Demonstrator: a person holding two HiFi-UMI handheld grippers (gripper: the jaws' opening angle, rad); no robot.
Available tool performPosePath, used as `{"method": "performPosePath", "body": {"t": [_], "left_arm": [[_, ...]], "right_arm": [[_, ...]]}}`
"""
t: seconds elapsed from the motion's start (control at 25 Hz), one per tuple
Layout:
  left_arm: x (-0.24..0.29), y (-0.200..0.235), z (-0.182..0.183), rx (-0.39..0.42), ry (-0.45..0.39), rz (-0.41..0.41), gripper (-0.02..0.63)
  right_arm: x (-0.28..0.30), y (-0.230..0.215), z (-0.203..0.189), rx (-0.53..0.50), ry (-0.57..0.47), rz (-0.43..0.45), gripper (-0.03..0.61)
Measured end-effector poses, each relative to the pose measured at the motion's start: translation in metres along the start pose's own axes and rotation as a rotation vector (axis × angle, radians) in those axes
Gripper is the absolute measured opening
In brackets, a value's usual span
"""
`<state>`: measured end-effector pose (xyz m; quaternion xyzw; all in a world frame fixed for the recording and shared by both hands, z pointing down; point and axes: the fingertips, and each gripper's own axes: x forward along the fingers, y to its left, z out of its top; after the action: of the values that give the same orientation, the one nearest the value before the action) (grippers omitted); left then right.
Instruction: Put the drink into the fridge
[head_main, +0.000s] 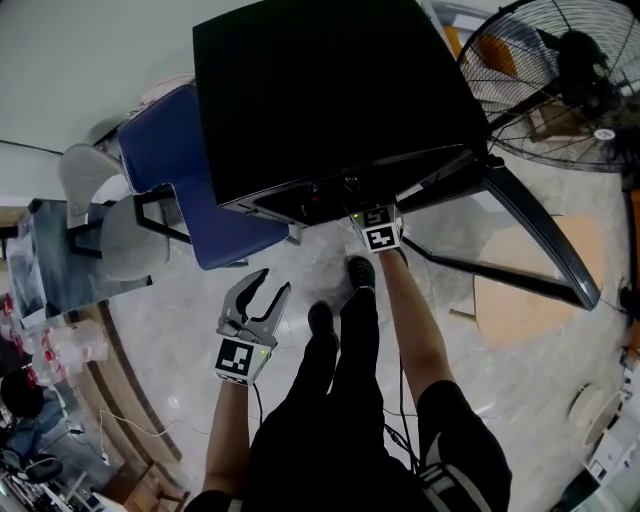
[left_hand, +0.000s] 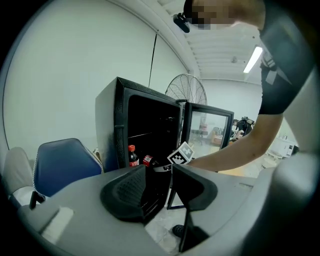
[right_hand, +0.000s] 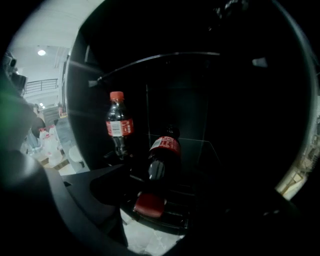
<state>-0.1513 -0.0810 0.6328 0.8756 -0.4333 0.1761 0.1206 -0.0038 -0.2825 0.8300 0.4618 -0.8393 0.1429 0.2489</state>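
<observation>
Claw, right (head_main: 365, 215): jaws spread wide, gripping nothing | left claw (head_main: 270, 288): open, empty, near person | drink (right_hand: 162, 155): lying inside fridge (head_main: 330, 90), cap nearest, right of upright bottle (right_hand: 119, 125) | step: release, apparently done | next: back out, swing door (head_main: 535, 225) shut.

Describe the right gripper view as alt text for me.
Inside the dark fridge, one cola bottle stands upright at left; a second bottle lies beside it, red cap toward the camera.

Blue chair (head_main: 220, 225) and standing fan (head_main: 560, 80), well apart.
</observation>
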Motion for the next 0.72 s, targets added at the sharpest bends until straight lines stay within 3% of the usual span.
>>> {"method": "performPosePath", "body": {"t": [0.24,0.4,0.52,0.64,0.72], "left_arm": [[-0.013,-0.003,0.012,0.005,-0.034,-0.015,0.169],[-0.021,-0.009,0.004,0.012,0.009,-0.047,0.167],[-0.024,-0.020,0.006,0.011,0.001,-0.092,0.163],[-0.027,-0.029,0.002,0.009,-0.004,-0.117,0.146],[-0.026,-0.034,0.005,0.006,-0.009,-0.134,0.108]], "right_arm": [[-0.044,0.010,-0.006,0.028,-0.018,-0.004,0.357],[-0.077,0.016,-0.005,0.053,-0.029,-0.022,0.318],[-0.103,0.025,-0.001,0.071,-0.047,-0.015,0.240],[-0.133,0.031,0.004,0.055,-0.072,-0.017,0.048],[-0.152,0.034,0.007,0.047,-0.086,-0.011,0.003]]}}
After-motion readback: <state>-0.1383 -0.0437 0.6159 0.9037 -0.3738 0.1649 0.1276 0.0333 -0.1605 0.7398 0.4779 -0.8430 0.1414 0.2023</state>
